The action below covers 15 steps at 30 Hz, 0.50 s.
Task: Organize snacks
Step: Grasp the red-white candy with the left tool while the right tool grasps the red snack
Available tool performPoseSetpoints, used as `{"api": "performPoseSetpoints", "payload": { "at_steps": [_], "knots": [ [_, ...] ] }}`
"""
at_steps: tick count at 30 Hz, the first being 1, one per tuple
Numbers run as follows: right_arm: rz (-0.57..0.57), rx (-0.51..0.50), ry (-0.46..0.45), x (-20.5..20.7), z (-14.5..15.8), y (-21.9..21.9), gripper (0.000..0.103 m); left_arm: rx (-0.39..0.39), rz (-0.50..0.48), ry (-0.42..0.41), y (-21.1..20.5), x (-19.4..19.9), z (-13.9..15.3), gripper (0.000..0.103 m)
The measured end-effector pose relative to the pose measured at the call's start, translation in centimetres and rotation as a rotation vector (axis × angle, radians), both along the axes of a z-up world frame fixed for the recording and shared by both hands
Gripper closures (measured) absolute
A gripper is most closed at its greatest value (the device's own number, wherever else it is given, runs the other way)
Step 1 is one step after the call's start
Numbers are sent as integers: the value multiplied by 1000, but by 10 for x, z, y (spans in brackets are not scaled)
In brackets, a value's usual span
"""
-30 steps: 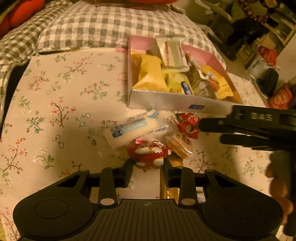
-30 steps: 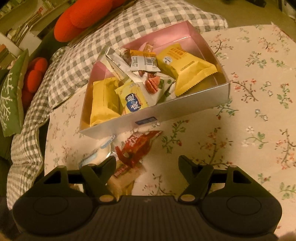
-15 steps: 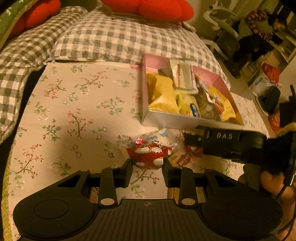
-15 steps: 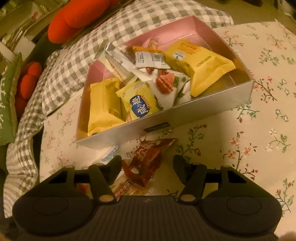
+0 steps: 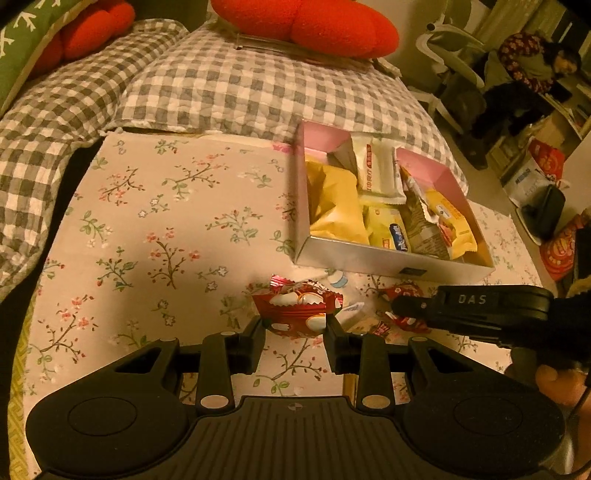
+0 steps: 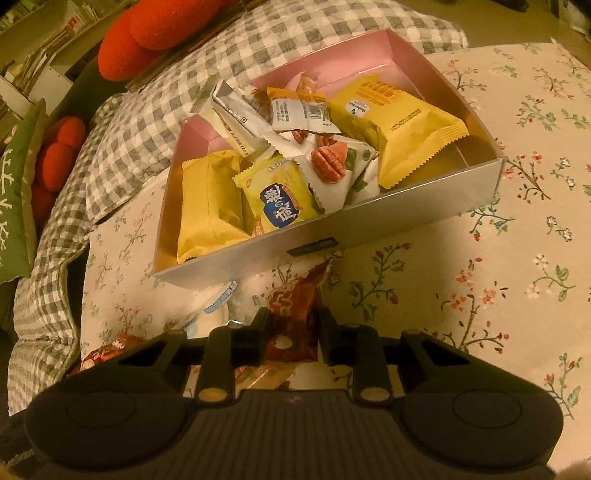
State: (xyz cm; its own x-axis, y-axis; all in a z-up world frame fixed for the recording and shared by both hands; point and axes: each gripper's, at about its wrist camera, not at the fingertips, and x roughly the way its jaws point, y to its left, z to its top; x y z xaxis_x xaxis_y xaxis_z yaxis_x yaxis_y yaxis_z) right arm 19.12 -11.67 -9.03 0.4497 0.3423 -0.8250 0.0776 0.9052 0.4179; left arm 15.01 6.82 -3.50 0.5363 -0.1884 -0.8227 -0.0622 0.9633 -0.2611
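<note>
A pink-lined snack box (image 5: 373, 258) (image 6: 373, 229) full of yellow and white packets sits on the floral tablecloth. My left gripper (image 5: 295, 325) is shut on a red snack packet (image 5: 297, 312) with white ovals, held above the cloth in front of the box. My right gripper (image 6: 291, 326) is shut on a dark red packet (image 6: 295, 314) just in front of the box's silver front wall; the same gripper shows from the side (image 5: 399, 306) in the left wrist view. A white-and-blue packet (image 6: 218, 306) and a small tan packet (image 5: 380, 326) lie loose beside it.
A grey checked cushion (image 5: 240, 81) and red plush pillows (image 5: 306, 26) lie behind the table. A person (image 5: 528, 70) sits at the far right among bags and chairs. Open floral cloth (image 5: 147, 221) spreads left of the box and also right (image 6: 517, 277).
My right gripper's jaws closed in on the dark red packet. My left gripper rose with its red packet, and the view pulled back from the loose snacks.
</note>
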Motion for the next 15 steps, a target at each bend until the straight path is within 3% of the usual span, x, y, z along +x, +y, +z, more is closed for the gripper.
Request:
{"api": "performPoseSetpoints", "payload": {
  "at_steps": [15],
  "knots": [
    [-5,92,20,-14,22,-18,79,3,-4,-22,-4,3,4,72]
  ]
}}
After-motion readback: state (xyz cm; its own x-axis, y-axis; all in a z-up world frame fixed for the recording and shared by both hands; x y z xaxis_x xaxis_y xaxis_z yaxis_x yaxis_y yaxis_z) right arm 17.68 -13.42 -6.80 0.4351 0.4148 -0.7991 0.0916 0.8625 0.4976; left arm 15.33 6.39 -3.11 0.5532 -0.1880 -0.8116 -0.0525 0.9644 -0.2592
